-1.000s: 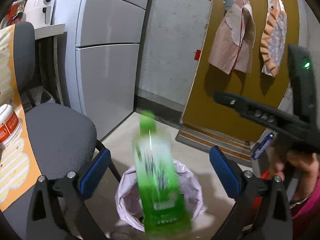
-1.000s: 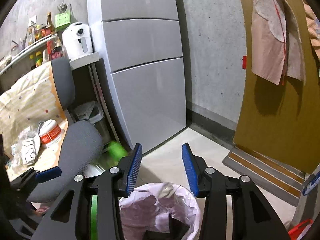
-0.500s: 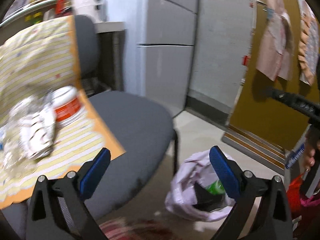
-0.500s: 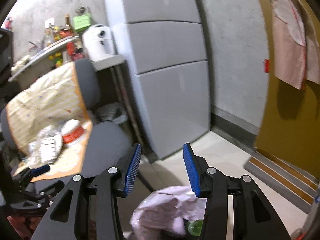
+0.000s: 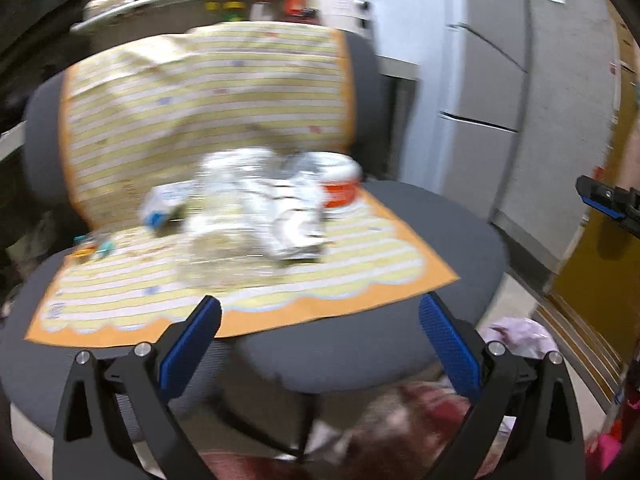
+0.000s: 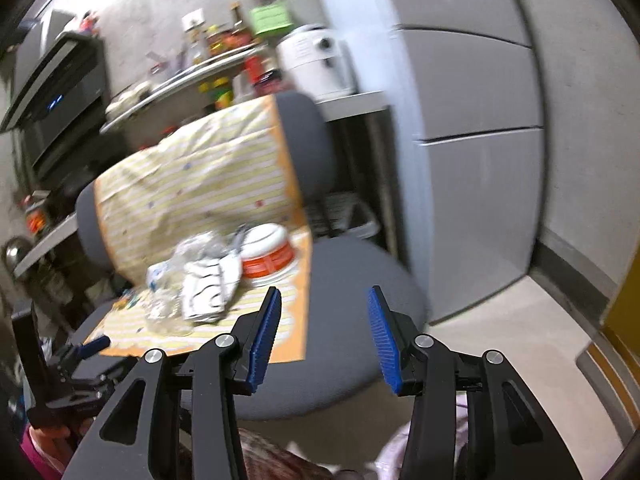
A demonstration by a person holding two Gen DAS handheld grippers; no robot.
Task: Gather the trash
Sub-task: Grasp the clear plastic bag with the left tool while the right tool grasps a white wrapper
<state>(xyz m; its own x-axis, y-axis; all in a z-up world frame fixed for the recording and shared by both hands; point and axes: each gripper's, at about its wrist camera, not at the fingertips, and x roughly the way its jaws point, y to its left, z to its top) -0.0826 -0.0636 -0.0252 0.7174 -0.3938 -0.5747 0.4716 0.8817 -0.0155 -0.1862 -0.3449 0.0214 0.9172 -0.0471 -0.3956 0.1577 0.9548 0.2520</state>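
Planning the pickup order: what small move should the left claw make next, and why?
Probably ease the left claw forward over the crumpled wrapper: the claw is open and empty, and the wrapper lies nearest on the mat, straight ahead.

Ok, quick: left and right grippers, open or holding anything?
Left gripper: open, empty, facing the chair's trash.
Right gripper: open, empty.

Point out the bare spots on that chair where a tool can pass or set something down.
Free: the grey seat right of the striped mat, and the mat's front strip near its scalloped edge. Crowded: the mat's middle and back, with the crumpled wrappers, orange-banded bowl and small carton bunched together.
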